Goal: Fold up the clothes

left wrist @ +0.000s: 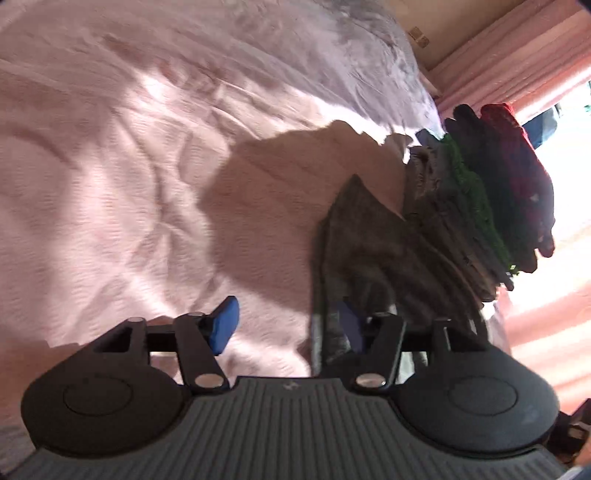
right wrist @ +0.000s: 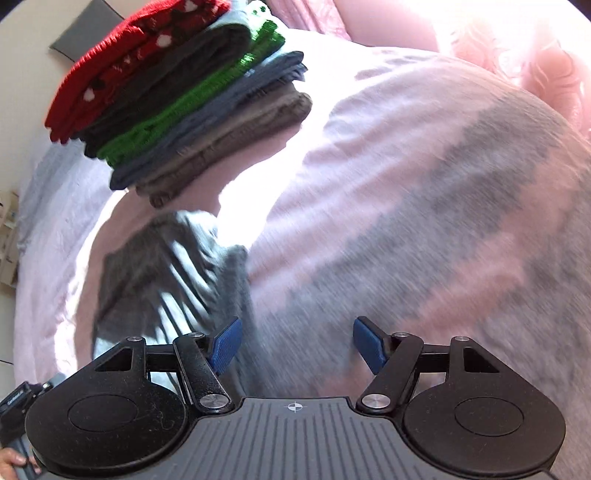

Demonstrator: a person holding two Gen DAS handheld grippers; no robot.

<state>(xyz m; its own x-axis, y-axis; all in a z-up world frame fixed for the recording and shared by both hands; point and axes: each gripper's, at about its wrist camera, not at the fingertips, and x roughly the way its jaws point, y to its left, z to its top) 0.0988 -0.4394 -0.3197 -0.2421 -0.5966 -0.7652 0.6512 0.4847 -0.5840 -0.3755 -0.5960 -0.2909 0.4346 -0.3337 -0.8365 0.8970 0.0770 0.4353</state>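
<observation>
A grey garment (left wrist: 373, 258) lies rumpled on the pink bed cover (left wrist: 129, 184), just in front of a tall stack of folded clothes (left wrist: 480, 206). My left gripper (left wrist: 288, 326) is open; the garment's edge hangs against its right blue pad (left wrist: 351, 325), and the left pad is over bare cover. In the right wrist view the same garment (right wrist: 159, 266) lies left of my right gripper (right wrist: 297, 345). That gripper is open over the bed cover (right wrist: 406, 184) with nothing between its pads. The stack (right wrist: 184, 96), red on top, then dark, green, blue and grey-brown, stands beyond the garment.
Pink curtains (left wrist: 517, 55) and a bright window lie behind the stack. A cardboard box (left wrist: 419, 37) sits past the bed's far edge. A grey cushion (right wrist: 88, 26) is behind the stack. A hand on a black device (right wrist: 14, 406) shows at lower left.
</observation>
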